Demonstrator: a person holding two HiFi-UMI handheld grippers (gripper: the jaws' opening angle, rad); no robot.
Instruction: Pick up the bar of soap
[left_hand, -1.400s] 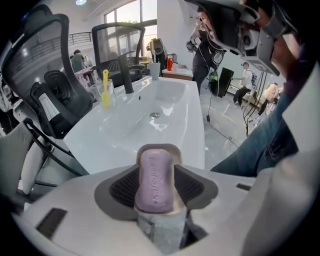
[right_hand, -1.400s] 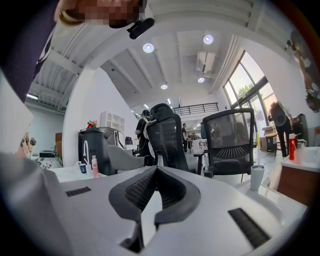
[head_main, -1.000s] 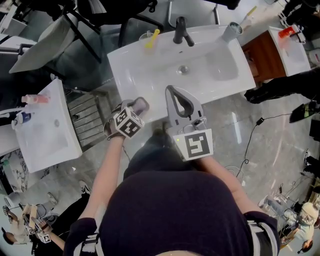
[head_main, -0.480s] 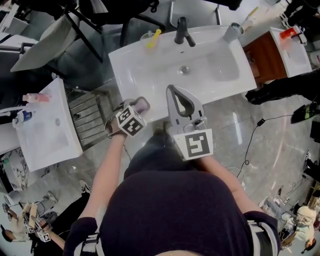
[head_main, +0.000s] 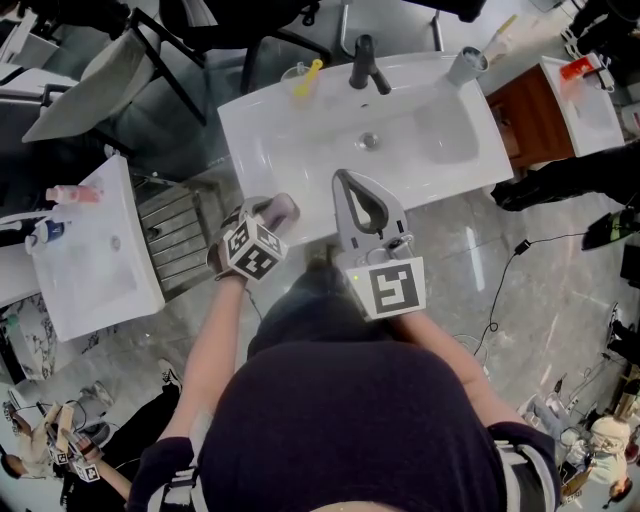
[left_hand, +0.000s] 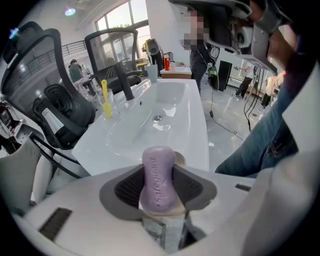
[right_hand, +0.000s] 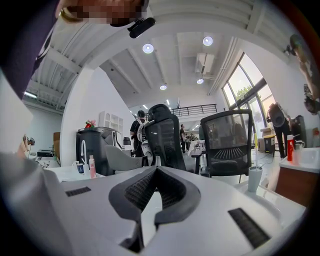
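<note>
One bar of soap (left_hand: 158, 186) is clamped by the left gripper (left_hand: 158, 169), its jaws just closed further, before the sink (left_hand: 176, 102); the right gripper's (right_hand: 157, 170) jaws are pressed together.

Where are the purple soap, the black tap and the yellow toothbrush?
purple soap (left_hand: 159, 180): left gripper view, middle of the bar's lettered face.
black tap (head_main: 360, 55): head view, on its upright stem.
yellow toothbrush (head_main: 308, 74): head view, on its handle.
</note>
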